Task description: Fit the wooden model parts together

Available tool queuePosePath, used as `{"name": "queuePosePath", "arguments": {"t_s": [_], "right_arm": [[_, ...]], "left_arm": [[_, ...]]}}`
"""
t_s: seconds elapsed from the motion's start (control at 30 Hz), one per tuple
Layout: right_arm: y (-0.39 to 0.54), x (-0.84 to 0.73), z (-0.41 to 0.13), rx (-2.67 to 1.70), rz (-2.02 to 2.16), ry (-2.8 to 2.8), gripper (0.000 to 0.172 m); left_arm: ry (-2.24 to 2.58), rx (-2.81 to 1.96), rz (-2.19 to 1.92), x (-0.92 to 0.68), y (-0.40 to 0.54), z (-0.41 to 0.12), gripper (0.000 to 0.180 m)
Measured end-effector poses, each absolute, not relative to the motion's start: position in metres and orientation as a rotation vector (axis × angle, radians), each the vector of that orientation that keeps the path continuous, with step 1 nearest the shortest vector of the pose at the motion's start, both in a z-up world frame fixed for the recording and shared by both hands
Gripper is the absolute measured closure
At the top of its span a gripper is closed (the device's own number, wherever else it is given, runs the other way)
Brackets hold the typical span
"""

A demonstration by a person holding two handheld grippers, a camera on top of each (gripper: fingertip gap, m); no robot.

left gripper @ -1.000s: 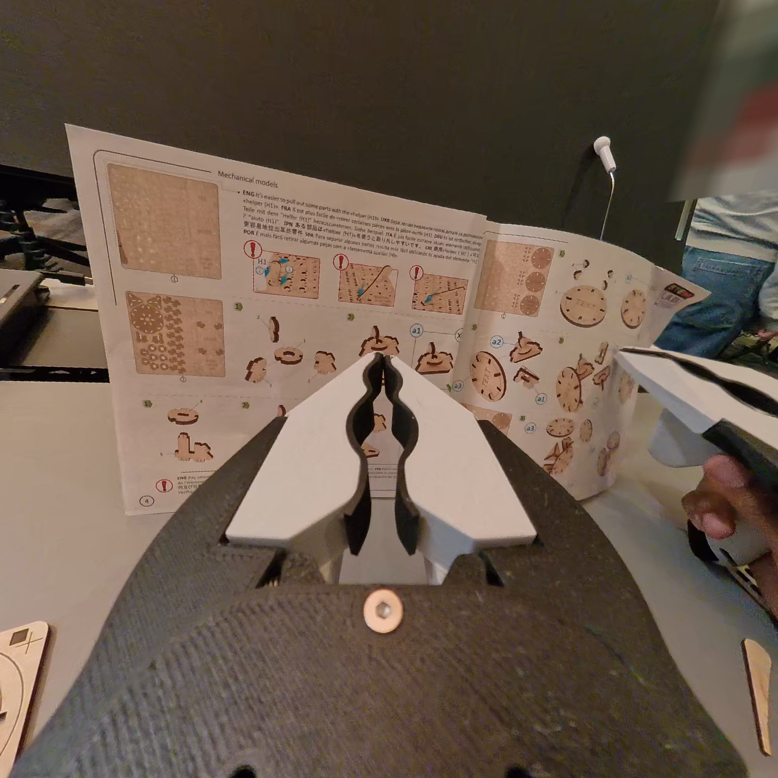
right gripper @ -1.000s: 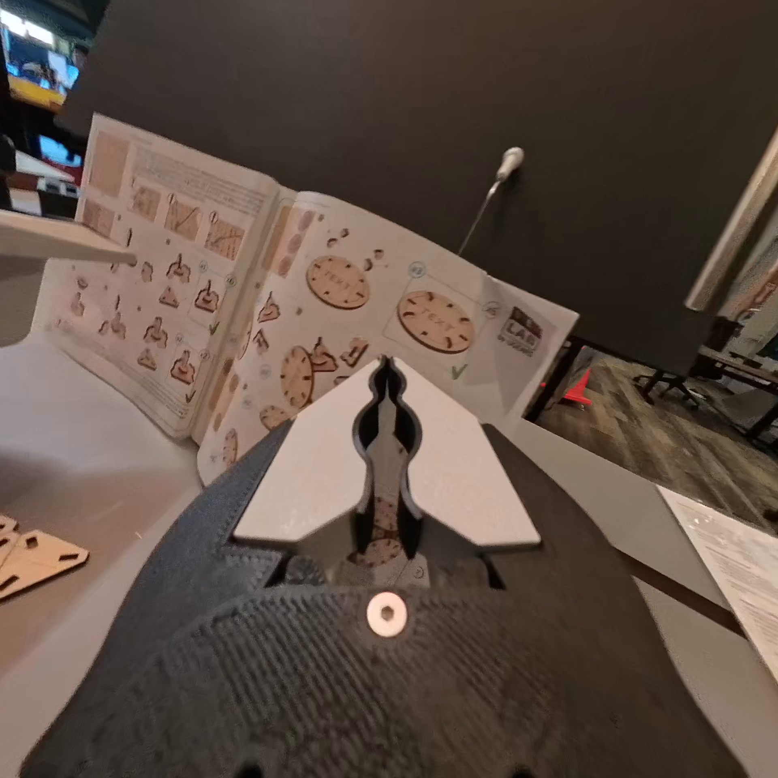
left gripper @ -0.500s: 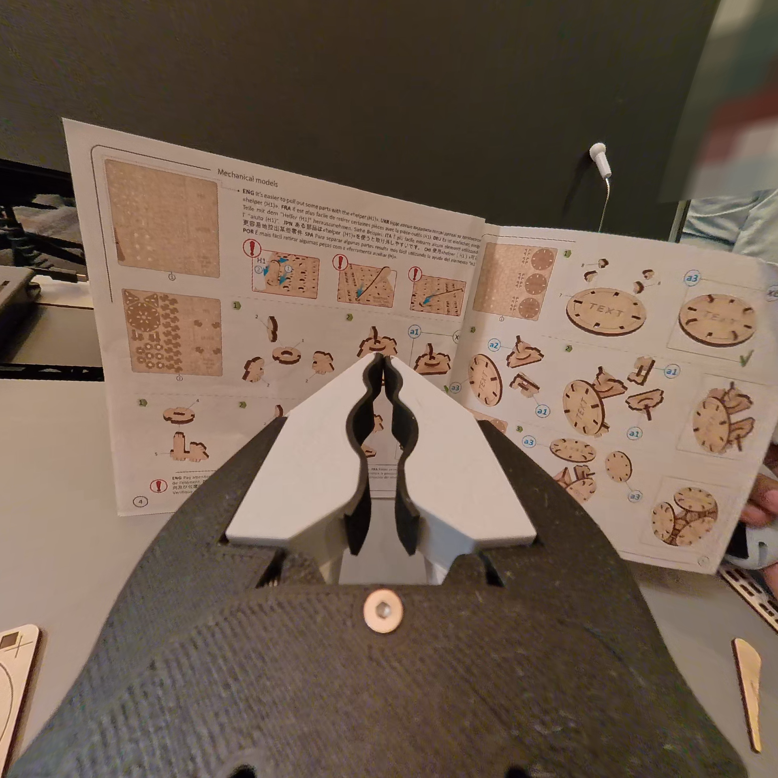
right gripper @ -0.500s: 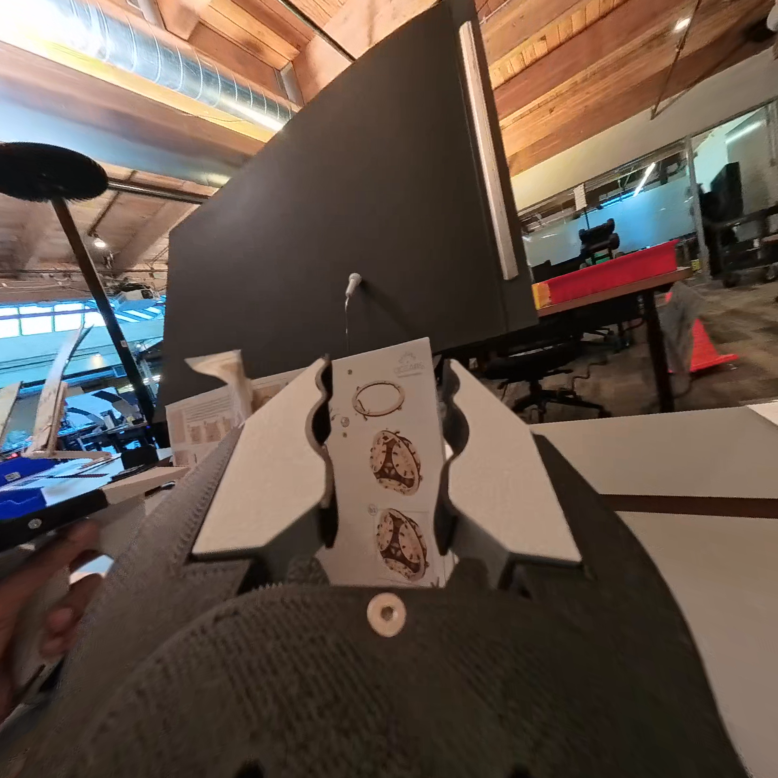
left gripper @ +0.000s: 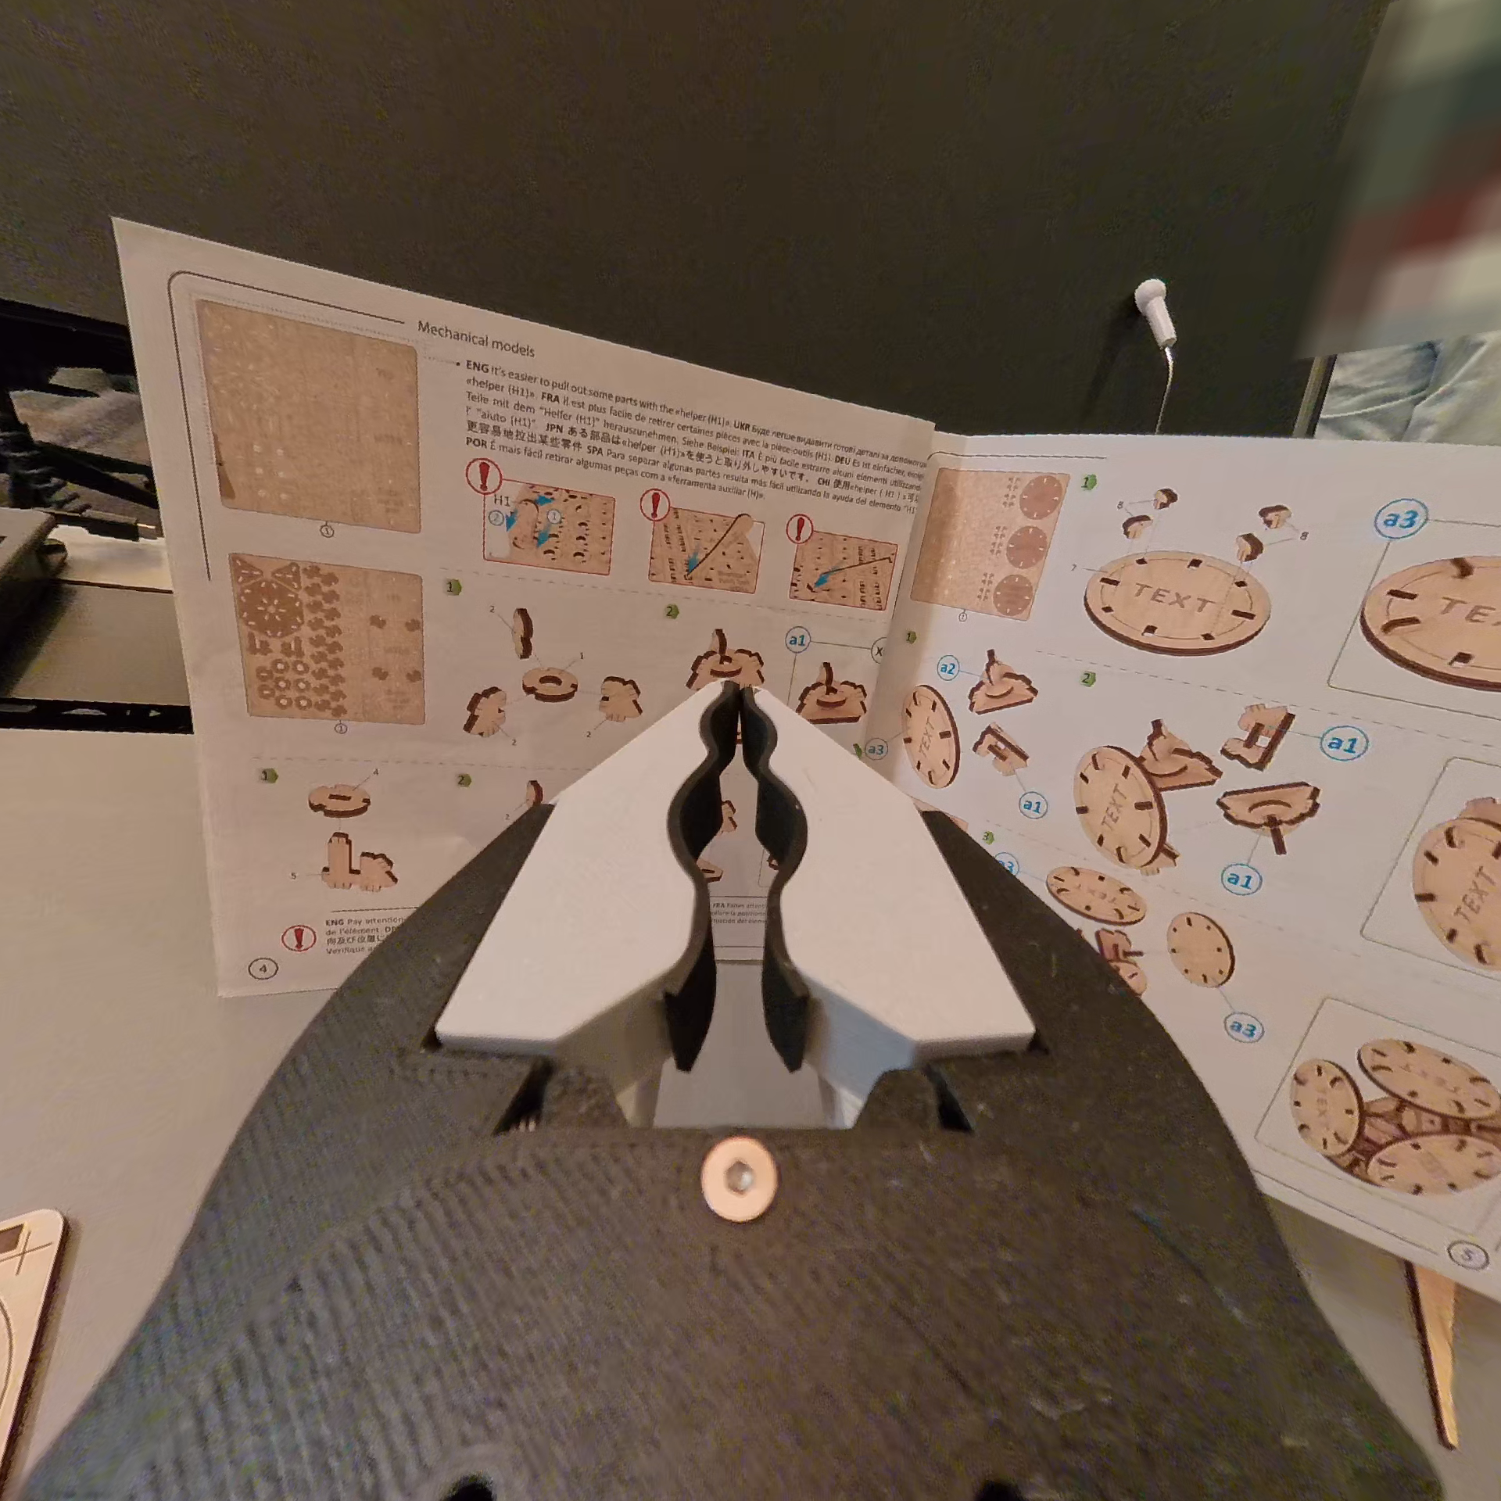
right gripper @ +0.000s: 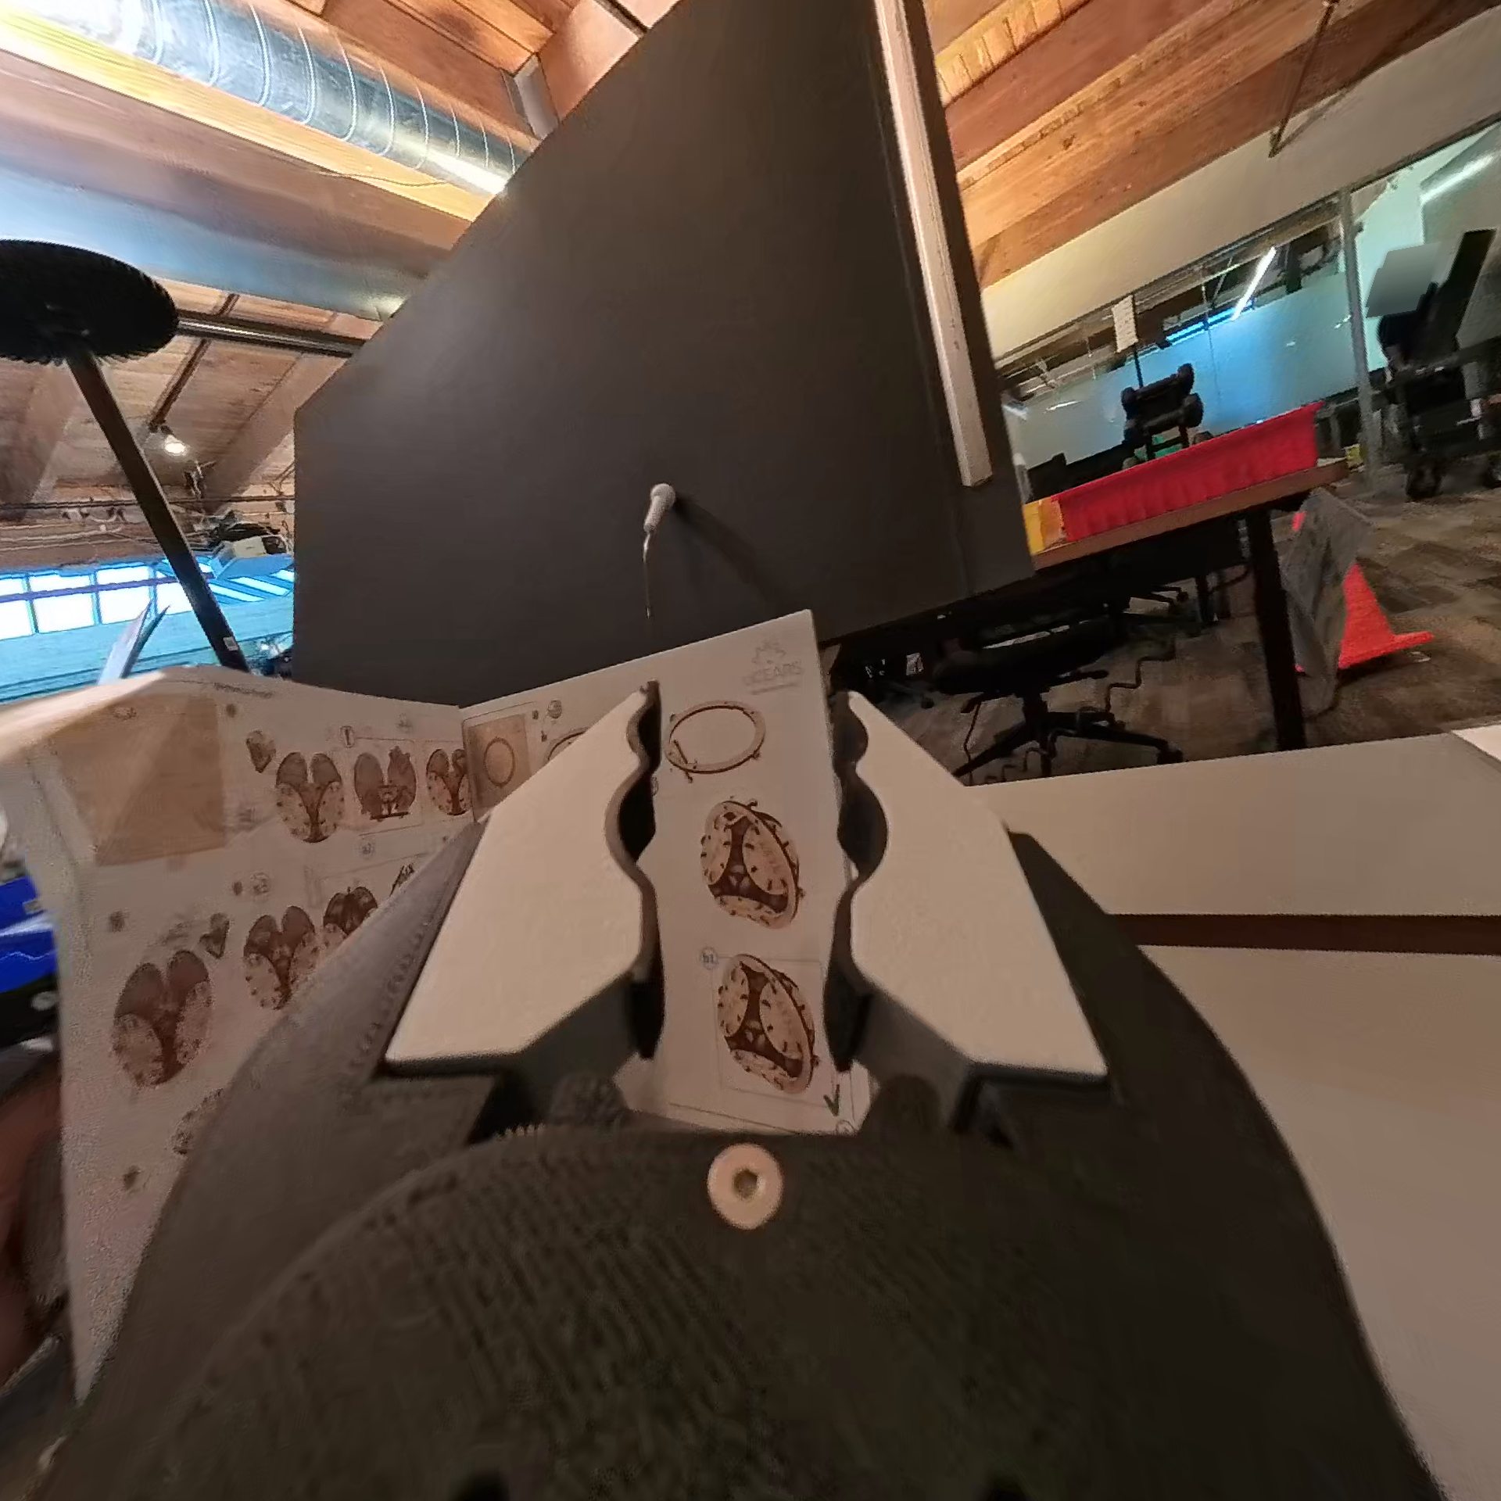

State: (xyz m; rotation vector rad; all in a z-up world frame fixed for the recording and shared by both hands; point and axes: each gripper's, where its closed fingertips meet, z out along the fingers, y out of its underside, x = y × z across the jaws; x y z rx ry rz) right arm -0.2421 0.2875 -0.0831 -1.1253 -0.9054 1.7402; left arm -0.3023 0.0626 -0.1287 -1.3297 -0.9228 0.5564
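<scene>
A paper instruction leaflet (left gripper: 568, 503) with drawings of wooden parts stands unfolded on the grey table (left gripper: 97, 934). My left gripper (left gripper: 735, 690) is shut on nothing, its tips pointing at the leaflet's left page. The leaflet's right page (left gripper: 1218, 731) swings out toward the left wrist camera. In the right wrist view my right gripper (right gripper: 749, 694) is open. The leaflet's end panel (right gripper: 747, 853) lies face-on between its fingers (right gripper: 568, 853), and the pads do not press on it. More leaflet pages (right gripper: 284, 812) spread to the left.
A dark partition (left gripper: 731, 203) with a white plug and cable (left gripper: 1153, 309) stands behind the leaflet. A wooden part sheet (left gripper: 24, 1299) lies at the lower left, a thin wooden piece (left gripper: 1433, 1364) at the lower right. A red bin (right gripper: 1186, 471), an office chair (right gripper: 1031, 674) and an orange cone (right gripper: 1373, 625) stand beyond the table. The grippers' ends are close to 25 cm from one another.
My right gripper opened and swung round to the leaflet's right end, where the end panel now lies between its fingers. The right page swung nearer the left camera. My left gripper stayed shut and still.
</scene>
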Motion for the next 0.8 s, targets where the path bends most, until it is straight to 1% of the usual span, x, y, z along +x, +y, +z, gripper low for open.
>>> {"name": "queuePosePath", "arguments": {"t_s": [0.8], "right_arm": [[0.2815,-0.2471,-0.0884,-1.141,1.754,-0.945,0.133]], "left_arm": [[-0.926,-1.326,0.55,-0.3029,0.0633,-0.1288,0.18]]}}
